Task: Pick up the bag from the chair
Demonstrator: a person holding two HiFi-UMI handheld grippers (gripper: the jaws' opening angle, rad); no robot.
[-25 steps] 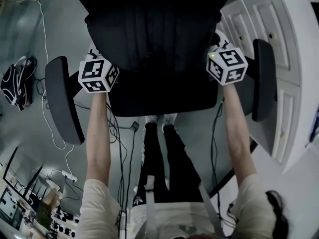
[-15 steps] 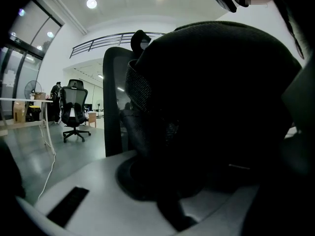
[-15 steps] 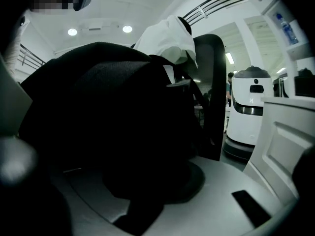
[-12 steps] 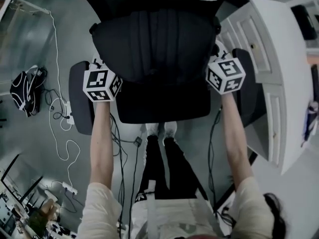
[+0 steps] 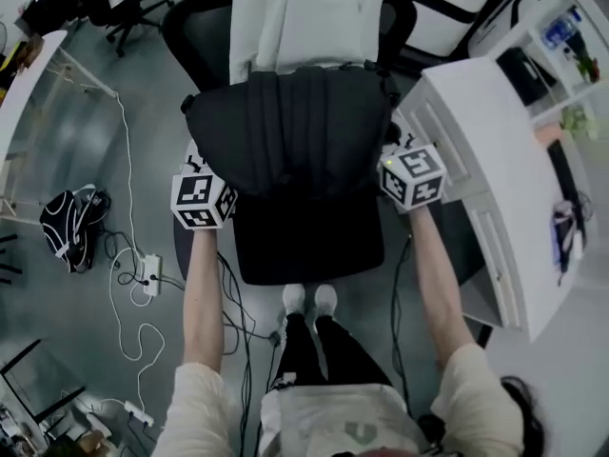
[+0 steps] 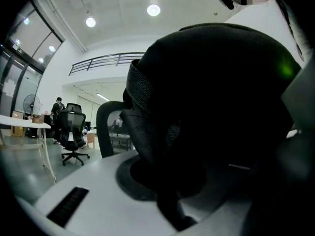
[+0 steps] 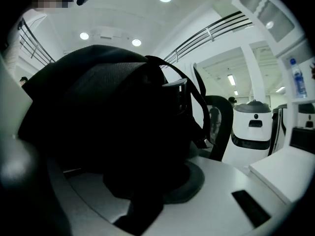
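A black backpack (image 5: 295,131) hangs above the black office chair seat (image 5: 309,241), held up from both sides. My left gripper (image 5: 205,187) is at the bag's left edge and my right gripper (image 5: 403,167) at its right edge; in the head view their marker cubes hide the jaws. In the left gripper view the bag (image 6: 211,107) fills the picture, with dark fabric pinched where the jaws of the left gripper (image 6: 172,213) meet. The right gripper view shows the bag (image 7: 103,117) and its strap the same way, clamped in the right gripper (image 7: 138,210).
A white cabinet (image 5: 485,169) stands close on the right of the chair. A white garment (image 5: 304,17) hangs over the chair back beyond the bag. On the floor at left lie a black bag (image 5: 71,227), a power strip (image 5: 147,274) and cables. The person's shoes (image 5: 309,300) stand below the seat.
Both grippers have risen together with the backpack between them. The bag has come up off the seat, and the chair and floor now look farther below.
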